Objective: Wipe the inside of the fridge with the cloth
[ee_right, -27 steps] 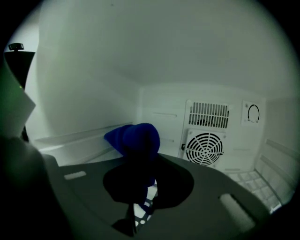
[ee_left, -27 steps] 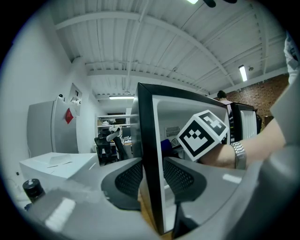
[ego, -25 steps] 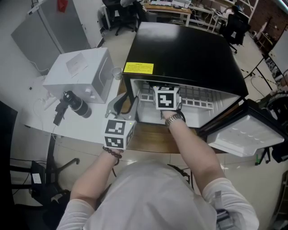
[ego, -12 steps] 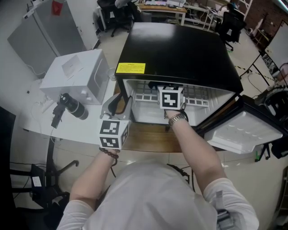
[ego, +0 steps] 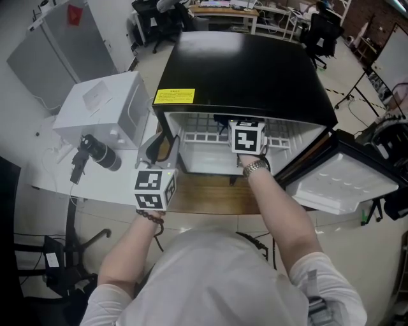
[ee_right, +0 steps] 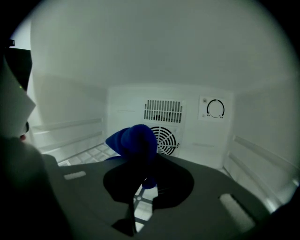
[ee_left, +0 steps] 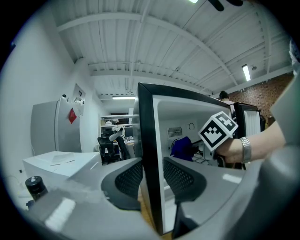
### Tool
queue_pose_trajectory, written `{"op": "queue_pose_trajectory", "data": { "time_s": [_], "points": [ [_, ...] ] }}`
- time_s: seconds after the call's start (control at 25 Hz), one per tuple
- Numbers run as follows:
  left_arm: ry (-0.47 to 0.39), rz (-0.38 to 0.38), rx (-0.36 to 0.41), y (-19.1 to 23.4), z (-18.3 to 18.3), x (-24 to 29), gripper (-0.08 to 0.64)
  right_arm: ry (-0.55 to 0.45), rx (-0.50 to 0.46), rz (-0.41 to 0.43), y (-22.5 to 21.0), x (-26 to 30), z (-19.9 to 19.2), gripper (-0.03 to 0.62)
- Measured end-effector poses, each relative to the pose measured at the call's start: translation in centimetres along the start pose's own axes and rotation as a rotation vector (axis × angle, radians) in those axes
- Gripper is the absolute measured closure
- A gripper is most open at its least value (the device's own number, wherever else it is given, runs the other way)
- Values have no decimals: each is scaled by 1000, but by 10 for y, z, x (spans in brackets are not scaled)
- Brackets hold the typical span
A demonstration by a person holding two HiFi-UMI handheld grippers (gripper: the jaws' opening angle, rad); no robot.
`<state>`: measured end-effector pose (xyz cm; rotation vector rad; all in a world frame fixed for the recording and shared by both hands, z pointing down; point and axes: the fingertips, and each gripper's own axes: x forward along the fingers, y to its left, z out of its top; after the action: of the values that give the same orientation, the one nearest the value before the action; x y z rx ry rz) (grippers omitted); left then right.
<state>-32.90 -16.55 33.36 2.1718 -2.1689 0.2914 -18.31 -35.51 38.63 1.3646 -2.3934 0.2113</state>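
A bunched, deep-blue cloth [ee_right: 133,140] sits pinched between the closed jaws of the right gripper [ee_right: 143,183], its folds bulging above the tips, inside the white cavity of a black compact fridge [ego: 248,70]. The cloth hangs just above a white wire shelf [ee_right: 93,152], in front of the round fan grille [ee_right: 166,139] on the back wall. A slotted vent [ee_right: 163,111] and a round dial [ee_right: 215,108] sit higher on that wall. The right hand, with a silver wristwatch [ego: 255,167] on its wrist, reaches in through the opening. The left gripper [ee_left: 152,183] is clamped on the front edge of the fridge's left side wall, one dark pad on each face of it. The fridge's door [ego: 347,184] stands swung open at the right, its white lining facing up, and a yellow label [ego: 173,96] marks the top near the front corner. A wooden tabletop [ego: 210,194] shows before the opening. To the left, a white box-shaped appliance [ego: 105,108] and a black cylindrical device [ego: 95,153] rest on a pale desk [ego: 95,181]. Beyond lie a grey cabinet [ego: 60,44], black office chairs [ego: 153,16] and work desks on a light floor. The left gripper view takes in a ribbed white ceiling [ee_left: 140,42] with a strip light [ee_left: 246,72].
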Motion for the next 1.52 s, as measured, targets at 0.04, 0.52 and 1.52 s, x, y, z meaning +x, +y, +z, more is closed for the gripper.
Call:
{"op": "queue_pose_trajectory", "data": {
  "time_s": [0.04,0.52,1.52],
  "points": [
    [1,2,-1,0,0,0,428,-6,-2,-5,-3,-1,2,557],
    [0,24,-14,1,2,0,426,15,27,-83,-56,-13,-8,557],
    [2,63,-46,0,1,1,414,3,56,-200,-120,-34,-18,557]
  ]
}}
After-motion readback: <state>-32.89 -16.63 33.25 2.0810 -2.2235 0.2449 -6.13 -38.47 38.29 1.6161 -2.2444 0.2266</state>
